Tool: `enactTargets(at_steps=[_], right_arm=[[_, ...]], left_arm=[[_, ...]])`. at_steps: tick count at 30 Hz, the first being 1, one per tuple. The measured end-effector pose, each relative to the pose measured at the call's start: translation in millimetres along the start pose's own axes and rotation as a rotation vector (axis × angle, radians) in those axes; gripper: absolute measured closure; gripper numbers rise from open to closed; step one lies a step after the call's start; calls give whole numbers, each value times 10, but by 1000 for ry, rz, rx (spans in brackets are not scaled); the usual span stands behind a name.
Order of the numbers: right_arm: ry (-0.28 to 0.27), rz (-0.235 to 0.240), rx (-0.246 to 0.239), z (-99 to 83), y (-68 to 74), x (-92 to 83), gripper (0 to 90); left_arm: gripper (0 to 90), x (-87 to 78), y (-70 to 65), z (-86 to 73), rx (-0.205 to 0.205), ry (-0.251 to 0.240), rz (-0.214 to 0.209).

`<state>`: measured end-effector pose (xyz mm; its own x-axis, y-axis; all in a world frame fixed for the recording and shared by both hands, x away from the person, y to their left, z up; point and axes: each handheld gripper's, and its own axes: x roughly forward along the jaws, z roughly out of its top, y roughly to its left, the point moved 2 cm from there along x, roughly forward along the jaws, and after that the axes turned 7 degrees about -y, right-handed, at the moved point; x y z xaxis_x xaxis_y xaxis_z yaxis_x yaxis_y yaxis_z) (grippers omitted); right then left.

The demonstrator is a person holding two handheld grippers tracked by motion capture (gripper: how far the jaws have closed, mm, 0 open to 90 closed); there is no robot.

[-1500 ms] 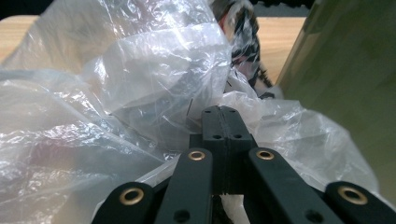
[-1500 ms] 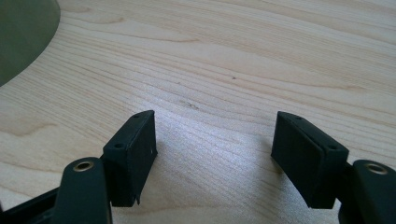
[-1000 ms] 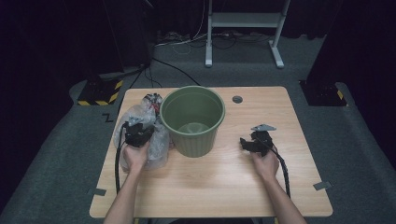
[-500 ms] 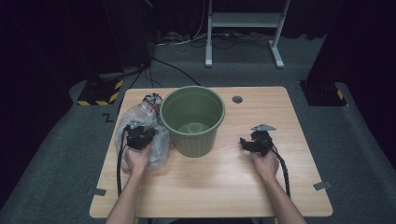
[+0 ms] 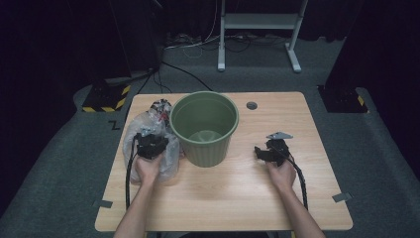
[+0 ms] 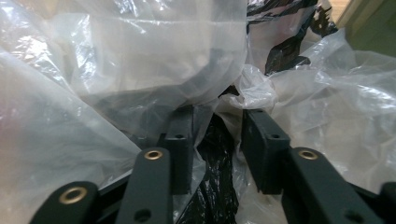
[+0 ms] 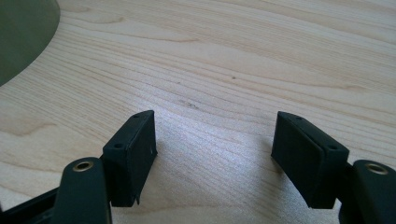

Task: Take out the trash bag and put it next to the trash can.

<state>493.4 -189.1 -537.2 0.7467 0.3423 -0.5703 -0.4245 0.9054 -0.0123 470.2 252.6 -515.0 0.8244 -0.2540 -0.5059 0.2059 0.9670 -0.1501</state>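
A crumpled clear plastic bag (image 5: 161, 130) with dark scraps inside lies on the table's left, against the green bucket (image 5: 204, 126). My left gripper (image 5: 148, 145) rests on top of the bag. In the left gripper view its jaws have just been opening; they stand apart (image 6: 217, 123) with loose folds of the bag (image 6: 140, 60) and a black scrap between them, not pinched. My right gripper (image 5: 263, 151) sits low over bare wood right of the bucket, jaws wide open (image 7: 215, 135) with nothing between them. The bucket's wall (image 7: 18, 32) shows at that view's upper left.
The wooden table (image 5: 223, 198) has free room in front of and to the right of the bucket. A round cable hole (image 5: 251, 105) lies at the back. Grey carpet, a white stand (image 5: 257, 29) and cables sit beyond the table.
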Motion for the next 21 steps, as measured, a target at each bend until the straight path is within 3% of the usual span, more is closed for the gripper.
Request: enactTargets(at_steps=[21], right_arm=[[0,0,-1,0,-1,0,303]], left_arm=[[493,181,-26,-132,34,18,66]])
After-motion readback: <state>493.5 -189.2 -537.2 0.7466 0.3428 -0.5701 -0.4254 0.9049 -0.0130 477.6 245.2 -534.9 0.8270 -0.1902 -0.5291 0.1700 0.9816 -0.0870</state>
